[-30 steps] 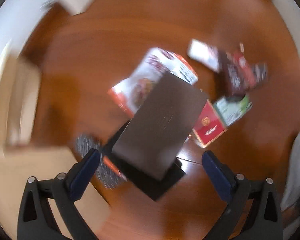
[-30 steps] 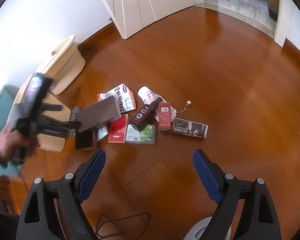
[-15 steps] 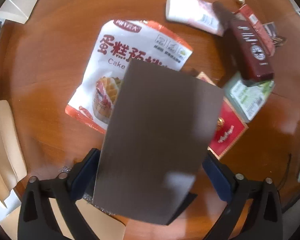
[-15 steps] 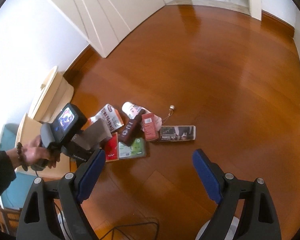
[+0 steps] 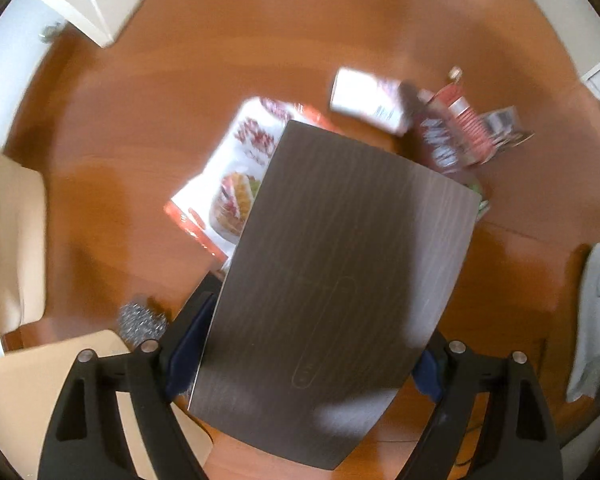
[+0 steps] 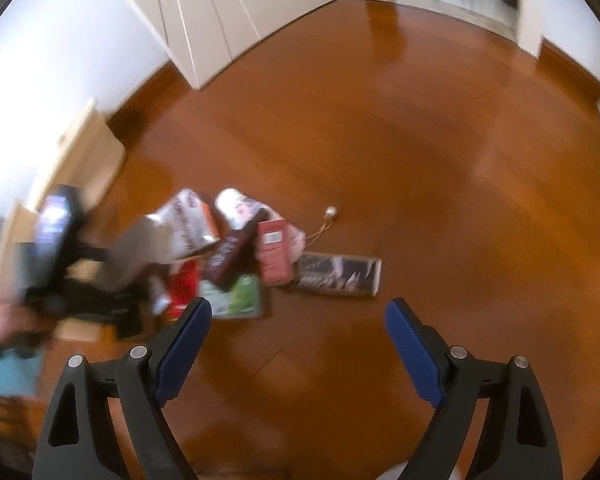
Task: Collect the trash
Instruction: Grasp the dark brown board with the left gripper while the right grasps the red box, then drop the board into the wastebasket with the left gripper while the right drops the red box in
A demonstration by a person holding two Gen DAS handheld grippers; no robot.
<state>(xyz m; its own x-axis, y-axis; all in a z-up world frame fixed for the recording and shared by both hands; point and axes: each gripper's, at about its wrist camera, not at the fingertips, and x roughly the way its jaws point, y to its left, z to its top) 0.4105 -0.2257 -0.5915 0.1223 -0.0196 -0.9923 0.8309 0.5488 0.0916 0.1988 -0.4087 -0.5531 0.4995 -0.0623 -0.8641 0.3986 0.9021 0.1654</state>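
Note:
A dark wood-grain box lid (image 5: 332, 292) fills the space between my left gripper's (image 5: 300, 356) blue pads, lifted above the floor; the pads look pressed on its sides. Behind it lie a white and orange cake-mix bag (image 5: 236, 176), a white bottle (image 5: 368, 96), a dark red bottle (image 5: 436, 144) and a red box (image 5: 468, 128). My right gripper (image 6: 298, 344) is open and empty, high above the floor, with the trash pile ahead of it: red box (image 6: 274, 256), green packet (image 6: 240, 296), dark flat box (image 6: 340, 274).
A beige bin (image 5: 16, 240) stands at the left and a cardboard surface (image 5: 28, 392) lies under my left gripper. A grey metallic scrap (image 5: 140, 320) lies beside it. White doors (image 6: 228, 20) stand at the back. A white object (image 5: 592, 320) sits at the right.
The left gripper has closed in around the wood-grain lid and pulled back and up with it; the pile looks farther away. The right gripper has drifted a little, still open.

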